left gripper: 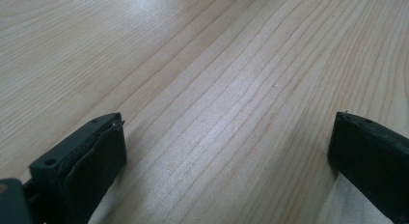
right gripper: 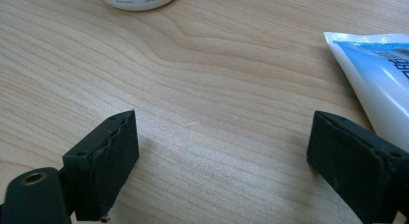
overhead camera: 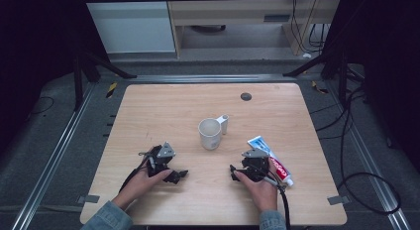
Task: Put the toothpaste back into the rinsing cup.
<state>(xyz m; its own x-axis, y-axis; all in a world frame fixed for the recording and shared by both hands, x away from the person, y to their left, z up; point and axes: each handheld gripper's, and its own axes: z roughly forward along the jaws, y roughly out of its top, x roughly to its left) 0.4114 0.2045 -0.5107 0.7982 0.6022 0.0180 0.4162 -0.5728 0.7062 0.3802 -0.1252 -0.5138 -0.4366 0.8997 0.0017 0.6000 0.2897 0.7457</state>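
Toothpaste tube (overhead camera: 271, 159) lying flat on the tabletop (overhead camera: 148, 111), just beside the right hand-held gripper (overhead camera: 242, 171).

Both jaws of the right hand-held gripper are spread wide with nothing between them, and the left hand-held gripper (overhead camera: 179, 175) is likewise wide and empty. The tube is judged light, soft and somewhat slick, so it is likely to dent if squeezed at mid-body; a hold across the stiffer shoulder near the cap is advised. A mug (overhead camera: 210, 133) stands nearby, towards the middle of the tabletop.
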